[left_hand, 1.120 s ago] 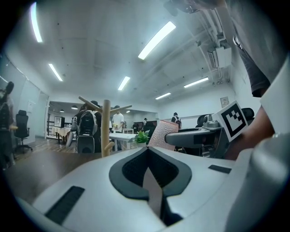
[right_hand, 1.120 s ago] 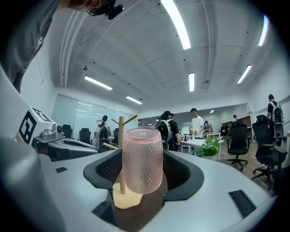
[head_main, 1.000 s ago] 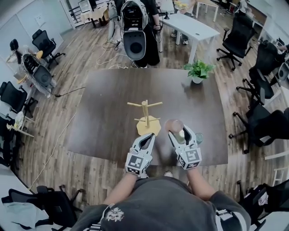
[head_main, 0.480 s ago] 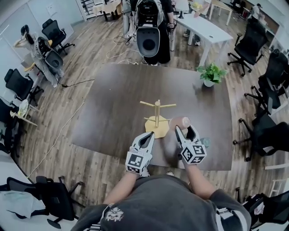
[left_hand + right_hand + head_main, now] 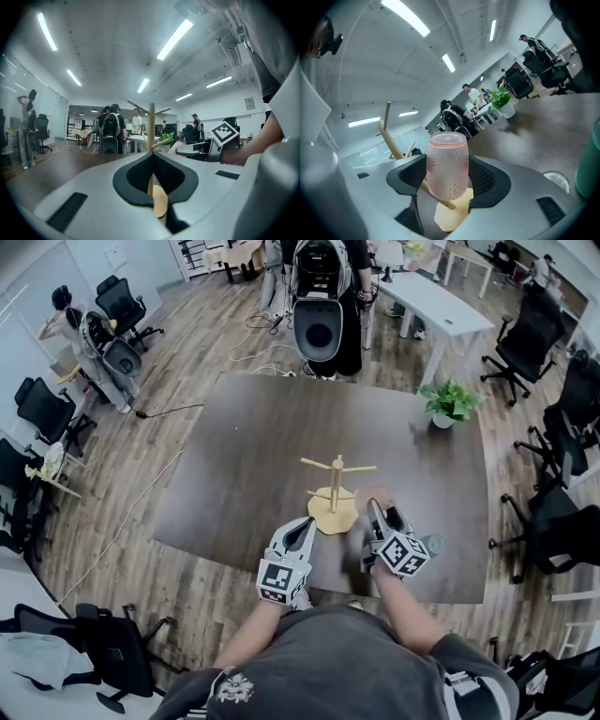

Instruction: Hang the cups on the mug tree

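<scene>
A wooden mug tree (image 5: 336, 486) stands on its round base (image 5: 332, 518) near the front of the dark table (image 5: 244, 456). My right gripper (image 5: 378, 509) is shut on a pink dimpled cup (image 5: 374, 496), which is held just right of the tree. In the right gripper view the pink cup (image 5: 447, 163) sits between the jaws of my right gripper (image 5: 447, 174), and a tree peg (image 5: 390, 133) slants up at its left. My left gripper (image 5: 307, 526) hovers shut and empty in front of the base. In the left gripper view my left gripper (image 5: 153, 161) points at the tree post (image 5: 151, 125).
A teal cup (image 5: 433, 545) stands on the table to the right of my right gripper, also at the edge as the teal cup (image 5: 588, 168). A potted plant (image 5: 450, 402) sits at the far right corner. Office chairs, a white table (image 5: 439, 307) and people stand beyond.
My right gripper has carried the pink cup forward and closer to the mug tree. The left gripper has stayed in front of the base.
</scene>
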The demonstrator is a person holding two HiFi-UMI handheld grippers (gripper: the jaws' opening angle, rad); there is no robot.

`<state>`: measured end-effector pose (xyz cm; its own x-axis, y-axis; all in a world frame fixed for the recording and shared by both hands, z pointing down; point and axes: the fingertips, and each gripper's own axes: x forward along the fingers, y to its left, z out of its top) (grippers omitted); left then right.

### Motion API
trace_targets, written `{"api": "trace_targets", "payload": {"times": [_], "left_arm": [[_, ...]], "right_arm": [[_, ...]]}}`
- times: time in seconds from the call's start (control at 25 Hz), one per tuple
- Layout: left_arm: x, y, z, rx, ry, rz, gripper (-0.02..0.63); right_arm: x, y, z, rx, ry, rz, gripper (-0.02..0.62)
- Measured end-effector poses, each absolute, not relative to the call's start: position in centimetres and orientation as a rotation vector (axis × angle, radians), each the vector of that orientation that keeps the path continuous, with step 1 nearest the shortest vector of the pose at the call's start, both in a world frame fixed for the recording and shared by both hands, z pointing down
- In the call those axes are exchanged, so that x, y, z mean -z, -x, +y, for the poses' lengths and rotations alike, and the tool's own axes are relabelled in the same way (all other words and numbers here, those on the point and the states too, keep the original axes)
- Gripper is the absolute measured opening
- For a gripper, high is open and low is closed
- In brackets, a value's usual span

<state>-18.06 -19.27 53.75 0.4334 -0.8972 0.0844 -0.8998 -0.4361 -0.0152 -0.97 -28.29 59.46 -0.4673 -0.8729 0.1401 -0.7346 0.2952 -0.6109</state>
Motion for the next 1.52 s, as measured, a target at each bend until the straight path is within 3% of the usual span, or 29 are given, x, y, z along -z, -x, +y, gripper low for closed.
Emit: {"api": "trace_targets", "payload": {"times": [1.52], "left_arm": [[-55.1,20.1,-21.6,-0.038,-2.594,-1.606,0.006]], "right_arm": [[-64.3,4.4,-28.6,1.262,1.33,2.067,0.299]]}}
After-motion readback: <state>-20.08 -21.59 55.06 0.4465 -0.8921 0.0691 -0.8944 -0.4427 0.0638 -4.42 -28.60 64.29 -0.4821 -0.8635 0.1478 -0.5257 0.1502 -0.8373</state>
